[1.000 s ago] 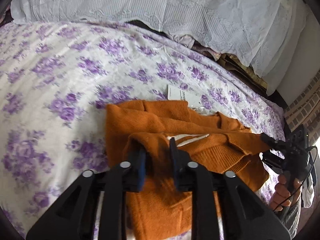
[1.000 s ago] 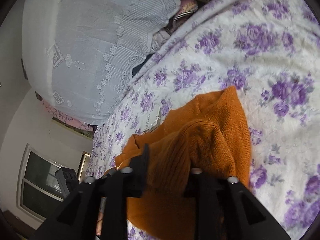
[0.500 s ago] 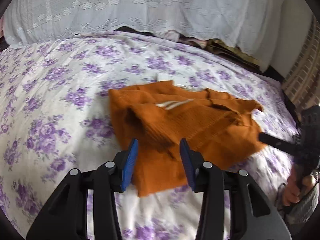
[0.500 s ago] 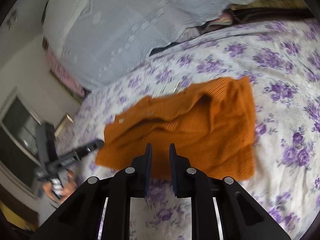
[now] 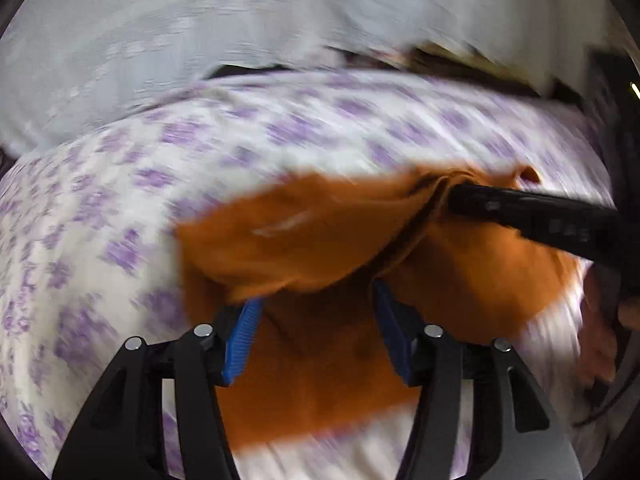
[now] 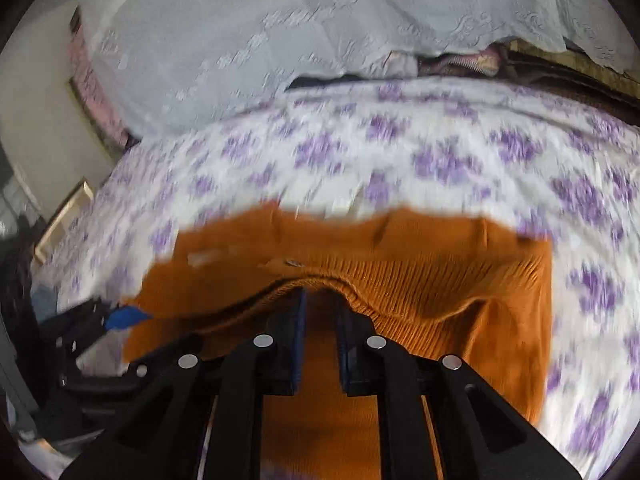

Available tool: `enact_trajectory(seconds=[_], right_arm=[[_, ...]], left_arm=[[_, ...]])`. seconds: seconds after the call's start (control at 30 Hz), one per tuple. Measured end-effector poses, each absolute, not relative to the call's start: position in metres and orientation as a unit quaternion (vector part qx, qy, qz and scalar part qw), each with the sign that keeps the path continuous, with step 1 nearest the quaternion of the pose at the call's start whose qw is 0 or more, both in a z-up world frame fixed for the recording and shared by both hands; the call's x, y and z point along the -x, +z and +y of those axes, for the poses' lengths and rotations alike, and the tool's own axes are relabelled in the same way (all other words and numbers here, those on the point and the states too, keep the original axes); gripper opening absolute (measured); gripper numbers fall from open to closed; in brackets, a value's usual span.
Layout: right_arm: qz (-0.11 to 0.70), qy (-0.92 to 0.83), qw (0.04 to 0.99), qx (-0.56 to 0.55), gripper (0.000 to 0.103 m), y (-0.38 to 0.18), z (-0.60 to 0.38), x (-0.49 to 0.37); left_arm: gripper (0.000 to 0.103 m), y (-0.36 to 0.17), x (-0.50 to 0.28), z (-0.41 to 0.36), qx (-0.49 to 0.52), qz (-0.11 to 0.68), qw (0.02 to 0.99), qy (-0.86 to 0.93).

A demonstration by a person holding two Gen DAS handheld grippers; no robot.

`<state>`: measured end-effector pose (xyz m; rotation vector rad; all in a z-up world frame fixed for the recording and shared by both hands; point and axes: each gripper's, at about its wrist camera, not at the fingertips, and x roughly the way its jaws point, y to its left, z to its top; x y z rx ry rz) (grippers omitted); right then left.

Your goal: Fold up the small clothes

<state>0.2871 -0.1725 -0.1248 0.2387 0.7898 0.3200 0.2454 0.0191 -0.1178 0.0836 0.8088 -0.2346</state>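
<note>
An orange knit garment (image 5: 328, 236) lies partly folded on the purple-flowered bedspread (image 5: 120, 184); it also fills the lower middle of the right wrist view (image 6: 420, 280). My left gripper (image 5: 316, 300) is open, its blue-padded fingers pushed in under a raised fold of the garment. My right gripper (image 6: 320, 300) has its jaws close together under the ribbed edge; whether cloth is pinched is hidden. In the left wrist view the right gripper (image 5: 452, 200) reaches in from the right under a fold. The left gripper (image 6: 120, 316) shows at lower left in the right wrist view. Both views are blurred.
A white lace cover (image 6: 280, 20) lies over pillows at the head of the bed. Dark folded cloths (image 6: 540, 64) lie at the back right. A wall and a window frame (image 6: 60, 216) are at the left of the right wrist view.
Both grippers have moved forward into the garment from just in front of it. The left jaws have opened wider. A fold of the garment now rests raised over the fingers.
</note>
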Motion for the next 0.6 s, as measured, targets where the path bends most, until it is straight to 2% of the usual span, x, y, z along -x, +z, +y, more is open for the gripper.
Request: enact_trajectory(seconds=[0.13,0.23,0.3,0.5,0.53,0.57,0.6], right_arm=[[0.367,0.142,0.900,-0.190,0.018,-0.111,-0.195,-0.304],[0.350,0.138,0.907,-0.187,0.019,-0.108,-0.207,-0.286],[0.349,0.131,0.909,-0.186,0.019,-0.116,-0.214,-0.277],[0.367,0.128,0.894,-0.222,0.019,-0.138,-0.230,-0.278],[0.368,0.127,0.893,-0.227,0.019,-0.140,-0.232,-0.283],[0.374,0.125,0.889,-0.232,0.019,-0.145,-0.235,-0.287],[0.382,0.115,0.885,-0.238,0.019,-0.152,-0.239,-0.292]], left_arm=[[0.054,-0.098,-0.295,0.065,0.047,0.398,0.916,-0.029],[0.055,-0.093,-0.291,0.086,0.088,0.395,0.913,-0.052],[0.060,-0.100,-0.282,0.085,0.080,0.397,0.913,-0.056],[0.060,-0.117,-0.288,0.061,0.053,0.417,0.905,-0.067],[0.062,-0.118,-0.293,0.055,0.048,0.418,0.905,-0.068],[0.071,-0.120,-0.297,0.053,0.043,0.420,0.904,-0.064],[0.075,-0.127,-0.304,0.050,0.028,0.429,0.902,-0.044]])
